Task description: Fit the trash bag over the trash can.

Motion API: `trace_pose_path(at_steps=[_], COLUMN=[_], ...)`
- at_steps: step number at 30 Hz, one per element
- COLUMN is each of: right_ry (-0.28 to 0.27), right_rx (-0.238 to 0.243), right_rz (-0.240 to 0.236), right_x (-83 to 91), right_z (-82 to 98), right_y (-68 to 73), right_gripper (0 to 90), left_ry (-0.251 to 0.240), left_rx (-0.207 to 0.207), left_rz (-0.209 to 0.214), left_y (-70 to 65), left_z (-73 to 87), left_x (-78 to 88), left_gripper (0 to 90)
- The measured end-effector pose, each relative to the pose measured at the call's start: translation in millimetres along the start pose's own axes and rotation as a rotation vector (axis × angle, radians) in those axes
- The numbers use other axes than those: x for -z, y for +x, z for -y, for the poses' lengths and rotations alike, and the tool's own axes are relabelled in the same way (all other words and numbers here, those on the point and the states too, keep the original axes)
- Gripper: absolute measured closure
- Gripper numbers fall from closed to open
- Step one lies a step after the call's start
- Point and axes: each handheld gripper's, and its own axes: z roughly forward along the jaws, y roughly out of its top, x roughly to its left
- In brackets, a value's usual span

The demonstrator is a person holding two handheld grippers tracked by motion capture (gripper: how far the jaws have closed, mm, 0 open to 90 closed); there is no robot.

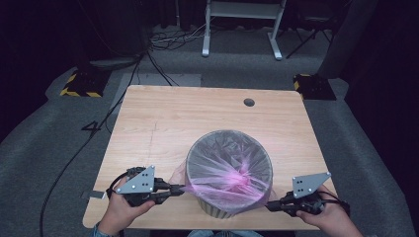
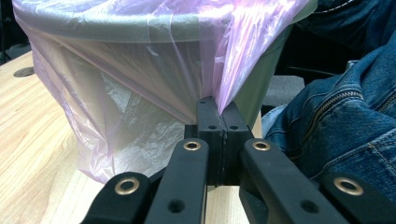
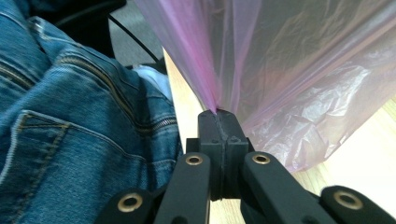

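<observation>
- The left hand-held gripper [image 1: 181,188] lies low over the near-left part of the wooden surface [image 1: 163,123], held in the person's left hand [image 1: 121,210], with its grey three-cornered plate facing up.
- Its jaws are clamped together on a gathered fold of the pink bag [image 1: 232,178]; in the left gripper view the thin plastic [image 2: 140,93] fans upward and outward from the closed tips [image 2: 217,109].
- Just past those tips, to their right as seen from above, stands the round bin [image 1: 217,210], near the surface's front edge and between the two grippers. The bag lines it, the film stretched over the rim and hanging loose and crinkled down the outside wall.
- Behind the bin, well away from both grippers, a small dark round hole [image 1: 249,102] sits in the surface near its far edge.
- The right hand-held gripper [image 1: 269,206] comes in from the bin's other side, held in the person's right hand [image 1: 332,217] at the near-right corner.
- Its jaws are likewise shut on a pinched pleat of the bag; in the right gripper view the film [image 3: 280,70] rises taut from the tips [image 3: 218,114].
- Blue denim [image 3: 70,116] shows beside that gripper, just off the surface's edge.
</observation>
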Motion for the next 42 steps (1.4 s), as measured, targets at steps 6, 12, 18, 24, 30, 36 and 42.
trace_pose_path(at_steps=[6,12,18,24,30,36,42], right_ry=[0.038,0.018,0.035,0.019,0.035,0.013,-0.066], right_rx=[-0.016,0.006,0.011,-0.042,-0.074,-0.093,-0.088], right_rz=[0.004,0.011,0.063,0.059,0.078,0.09,0.13], right_x=[-8.1,-10.3,-10.3,-12.8,-25.6,-31.9,-20.4], right_z=[3.1,-0.5,3.7,13.8,26.0,30.6,25.7], right_y=[-2.8,3.0,-0.6,-11.1,-22.6,-28.7,-27.1], right_gripper=[90.0,90.0,90.0,90.0,90.0,90.0,90.0], left_ry=[0.001,0.04,0.099,0.086,0.08,0.116,0.191], left_rx=[-0.014,0.012,0.04,0.077,0.113,0.134,0.184], left_rz=[0.008,-0.012,-0.062,-0.074,-0.082,-0.087,-0.061], left_y=[-2.0,2.1,9.2,17.5,23.5,29.3,33.7], left_z=[-2.8,9.8,26.6,35.5,44.9,48.6,63.3], left_x=[-2.2,-1.8,-4.4,-2.0,-4.3,-14.6,-27.6], left_gripper=[89.7,89.8,89.9,89.9,89.9,89.9,89.9])
